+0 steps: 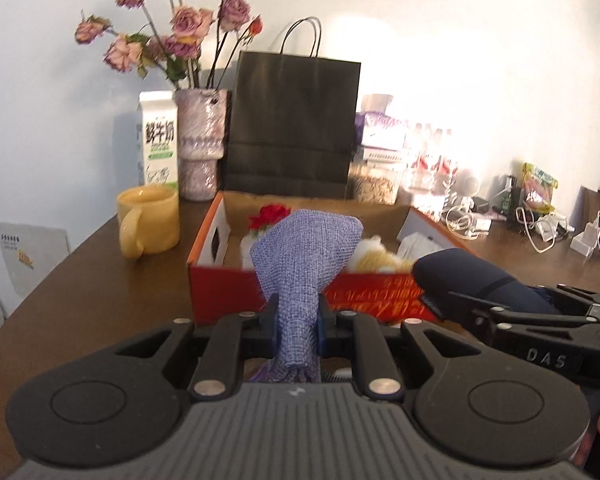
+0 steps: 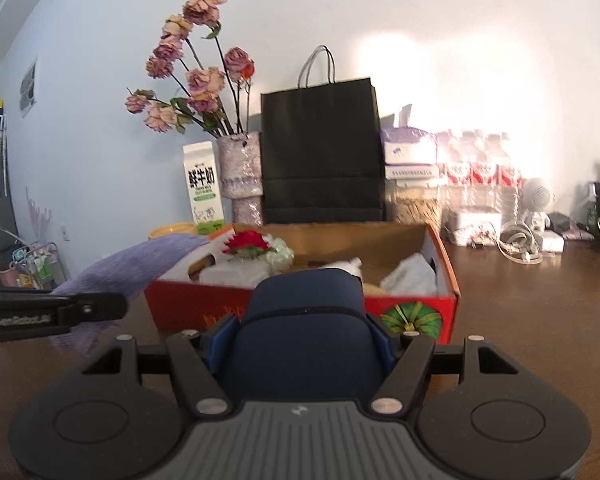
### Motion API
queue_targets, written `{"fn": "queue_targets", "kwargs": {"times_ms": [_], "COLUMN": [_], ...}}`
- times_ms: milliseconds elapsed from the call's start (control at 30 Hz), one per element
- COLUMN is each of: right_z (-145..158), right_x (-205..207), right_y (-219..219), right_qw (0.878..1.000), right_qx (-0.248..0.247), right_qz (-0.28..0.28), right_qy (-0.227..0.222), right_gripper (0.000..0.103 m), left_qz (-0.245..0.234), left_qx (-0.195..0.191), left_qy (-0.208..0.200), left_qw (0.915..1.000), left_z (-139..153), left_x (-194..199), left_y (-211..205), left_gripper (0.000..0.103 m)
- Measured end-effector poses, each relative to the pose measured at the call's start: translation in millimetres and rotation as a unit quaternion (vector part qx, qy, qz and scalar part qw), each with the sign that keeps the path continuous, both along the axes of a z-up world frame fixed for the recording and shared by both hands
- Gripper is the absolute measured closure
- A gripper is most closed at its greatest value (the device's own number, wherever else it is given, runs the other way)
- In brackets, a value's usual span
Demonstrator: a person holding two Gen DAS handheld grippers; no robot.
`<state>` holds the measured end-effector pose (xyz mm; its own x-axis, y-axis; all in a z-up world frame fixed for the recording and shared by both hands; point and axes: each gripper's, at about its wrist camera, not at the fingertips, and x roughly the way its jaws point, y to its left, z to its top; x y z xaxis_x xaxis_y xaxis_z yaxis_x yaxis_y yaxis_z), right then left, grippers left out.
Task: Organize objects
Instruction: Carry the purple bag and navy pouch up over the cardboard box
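Pale walls back a brown wooden table (image 1: 100,280) crowded along its far edge: a black paper bag (image 1: 292,128) stands tallest, with a vase of dried roses (image 1: 200,140), a milk carton (image 1: 159,140) and a yellow mug (image 1: 150,220) to its left. In front of the bag sits an open red cardboard box (image 2: 300,308) holding a red flower (image 2: 247,243), white wrapped items and a pale plush piece. Before the box, the right gripper (image 2: 300,344) has its jaws spread fairly wide around a dark navy pouch (image 2: 300,328), both blue pads pressing its sides, the pouch raised just in front of the box's near wall. To its left, the left gripper (image 1: 298,322) has its jaws nearly together, pinching the gathered neck of a lavender woven cloth bag (image 1: 304,248), whose fuller end points toward the box above its near wall.
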<state>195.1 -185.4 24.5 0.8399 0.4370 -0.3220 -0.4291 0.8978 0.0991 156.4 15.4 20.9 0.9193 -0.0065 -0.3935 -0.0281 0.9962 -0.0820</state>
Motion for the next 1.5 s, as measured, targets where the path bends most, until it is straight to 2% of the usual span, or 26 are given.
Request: {"fn": "queue_targets", "kwargs": {"times_ms": [233,500,833,1067,1200,1233,1300,1333,1367,1400,1433,1467,1500], "right_z": [18,30,18,4,2,2,1,0,1,2,2,3,3], "right_x": [26,79,151,173,173,173,173,172,173,173,174,176,178], "right_y": [14,24,19,20,20,19,18,16,14,10,6,2,-1], "right_qw": [1.000,0.999,0.999,0.999,0.999,0.999,0.999,0.999,0.999,0.998,0.998,0.997,0.997], "right_qx": [-0.002,-0.007,0.015,-0.003,-0.006,-0.007,-0.009,-0.007,-0.005,-0.002,0.006,0.015,0.021], "right_qz": [0.000,-0.014,-0.042,-0.047,-0.047,-0.046,-0.041,-0.042,-0.050,-0.060,-0.065,-0.067,-0.067], "right_qy": [-0.020,-0.031,-0.010,0.008,0.013,0.014,0.020,0.019,0.018,0.018,0.018,0.022,0.026], "right_gripper": [0.037,0.037,0.037,0.037,0.037,0.036,0.036,0.032,0.023,0.017,0.007,0.000,0.000], "left_qz": [-0.011,-0.018,-0.008,-0.008,0.000,0.001,0.008,0.018,0.035,0.053,0.069,0.076,0.072], "left_qx": [0.001,0.002,-0.015,-0.012,-0.018,-0.017,-0.014,-0.010,-0.005,-0.003,-0.005,-0.010,-0.016], "left_qy": [-0.022,-0.036,-0.020,0.019,0.018,0.016,0.013,0.010,0.006,0.004,0.003,0.002,0.003], "left_qw": [0.9997,0.9992,0.9997,0.9997,0.9997,0.9997,0.9998,0.9997,0.9994,0.9986,0.9976,0.9971,0.9972], "left_z": [17,27,18,-2,-4,-4,-3,-2,-1,0,1,1,2], "left_x": [36,92,158,185,186,185,183,182,181,181,181,182,182], "left_y": [-8,-17,-21,-19,-15,-16,-15,-14,-12,-8,-3,1,5], "left_gripper": [0.086,0.087,0.087,0.087,0.086,0.084,0.063,0.047,0.029,0.019,0.001,0.000,0.000]}}
